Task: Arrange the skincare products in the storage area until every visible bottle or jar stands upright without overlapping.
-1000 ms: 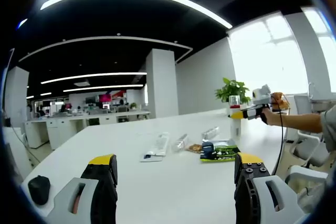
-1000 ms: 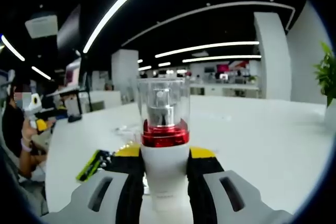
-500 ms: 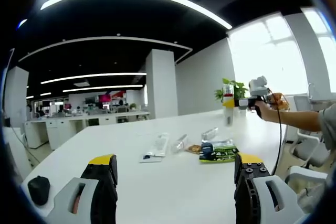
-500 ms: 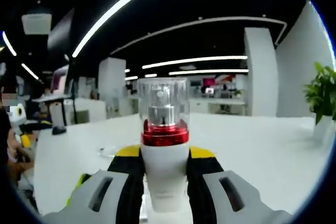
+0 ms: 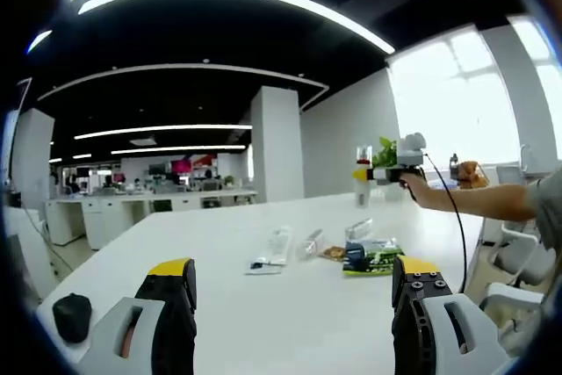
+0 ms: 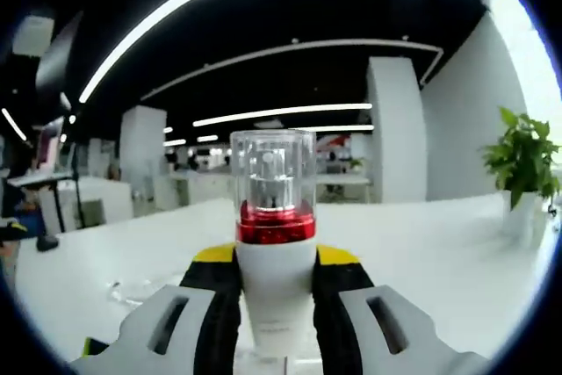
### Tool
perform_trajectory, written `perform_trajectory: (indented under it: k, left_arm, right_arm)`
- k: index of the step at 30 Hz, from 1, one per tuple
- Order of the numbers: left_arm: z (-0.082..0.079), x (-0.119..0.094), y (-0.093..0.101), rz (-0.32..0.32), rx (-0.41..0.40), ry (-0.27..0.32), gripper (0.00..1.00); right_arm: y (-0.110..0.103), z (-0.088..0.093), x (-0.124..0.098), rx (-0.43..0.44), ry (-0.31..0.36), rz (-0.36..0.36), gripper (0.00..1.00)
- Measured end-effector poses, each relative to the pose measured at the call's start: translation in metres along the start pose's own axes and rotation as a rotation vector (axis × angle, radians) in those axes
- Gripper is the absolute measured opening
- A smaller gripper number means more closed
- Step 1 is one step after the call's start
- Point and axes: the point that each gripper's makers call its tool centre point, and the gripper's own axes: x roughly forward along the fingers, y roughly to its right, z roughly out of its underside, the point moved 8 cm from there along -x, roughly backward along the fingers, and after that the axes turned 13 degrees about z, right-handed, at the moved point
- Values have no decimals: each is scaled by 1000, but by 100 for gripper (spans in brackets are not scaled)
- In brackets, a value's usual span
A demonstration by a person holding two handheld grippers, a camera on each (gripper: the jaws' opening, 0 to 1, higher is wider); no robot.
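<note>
In my right gripper view, the right gripper [image 6: 275, 292] is clamped on a pump bottle [image 6: 275, 243] that stands upright between the jaws: a white body, a glossy red collar, and above it a clear cylindrical cap through which I can see the silvery pump head. The yellow-tipped black pads press both sides of the white body just below the collar. Beyond it lies a long white table [image 6: 421, 252], and at about 3 o'clock a potted plant [image 6: 524, 164] sits near the table's far edge. In my left gripper view, the left gripper [image 5: 294, 309] has its jaws spread wide with nothing between them, hanging low over the same white table [image 5: 263, 305]. At about 2 o'clock in that view I see the right gripper [image 5: 386, 164] held out over the far side of the table at the end of a person's outstretched arm [image 5: 474, 204], carrying the bottle [image 5: 362, 171], which looks small there, with its red band just visible. On the table around the centre lie the other products: a flat white packet [image 5: 270, 250], a clear tube [image 5: 310, 241] lying on its side just beside it, a second clear tube [image 5: 357, 228] farther back, and a dark blue jar [image 5: 355, 255] resting on a green and black pouch [image 5: 373, 259]. A black mouse [image 5: 72, 316] sits at about 8 o'clock near the table edge.
</note>
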Motion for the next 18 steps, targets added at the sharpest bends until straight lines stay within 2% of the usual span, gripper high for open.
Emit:
perform_trajectory:
  k: [4, 8, 10, 14, 18]
  left_arm:
    - [-1, 0, 0, 4, 0, 4, 95]
    - [-1, 1, 1, 8, 1, 4, 95]
    - [-1, 2, 1, 6, -1, 4, 95]
    - [-2, 3, 1, 11, -1, 6, 95]
    - [-2, 1, 0, 10, -6, 10, 95]
  right_arm:
    - [-3, 6, 11, -25, -27, 35, 28]
    - [-2, 11, 19, 10, -36, 67, 29]
    - [-3, 17, 26, 15, -62, 88, 28]
    - [-7, 23, 32, -20, -91, 107, 29]
    - [-8, 29, 37, 24, -126, 119, 29]
